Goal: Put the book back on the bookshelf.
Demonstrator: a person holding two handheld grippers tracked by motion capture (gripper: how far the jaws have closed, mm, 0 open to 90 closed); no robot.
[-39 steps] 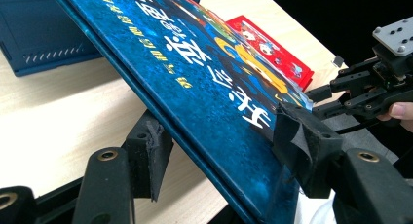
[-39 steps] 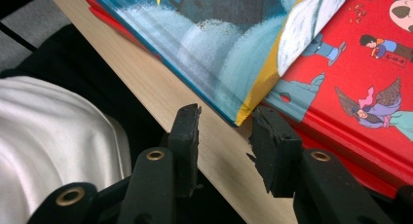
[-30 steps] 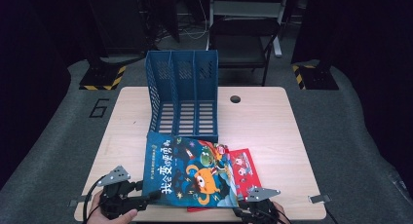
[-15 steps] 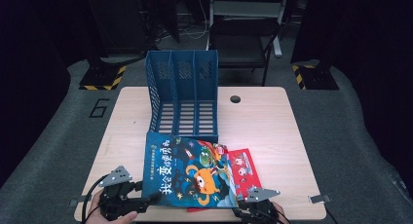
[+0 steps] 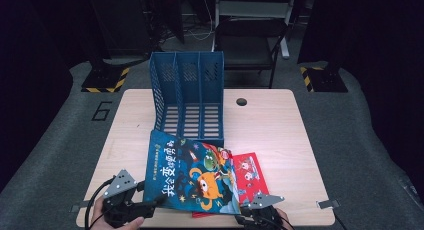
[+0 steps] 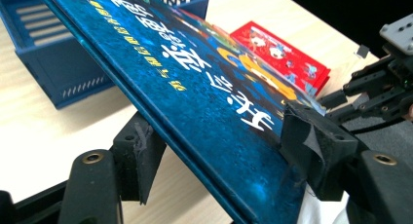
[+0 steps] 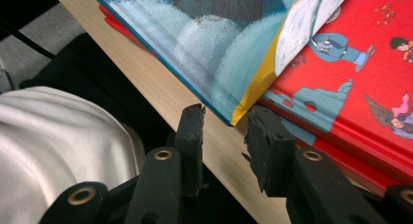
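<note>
A: Left gripper [image 5: 150, 206] status?

B: At the near left edge of the light wooden table [image 5: 280, 120]. Jaws straddle the near left corner of the big blue hardcover picture book [image 5: 192, 175]. One pad sits on the cover, the other hangs below the board with a gap. Jaws have just been opening, book between them, not clamped.

A: Right gripper [image 5: 245, 219]?

B: Near edge, right of centre. Its jaws stand a little apart and grip nothing. The book's near right corner [image 7: 234, 118] sits just past the tips, in line with the gap. Can't tell if a pad touches it.

A: Where's the book lying?

B: Near half of the table, tilted, left side raised off the wood. Its right side overlaps a thin red picture book [image 5: 250, 175] lying flat under it.

A: Further back?

B: Blue plastic three-slot file rack [image 5: 187, 97], standing mid-table, open side toward the person. The book's far edge reaches its base. A round cable hole [image 5: 241, 101] in the tabletop just right of the rack.
</note>
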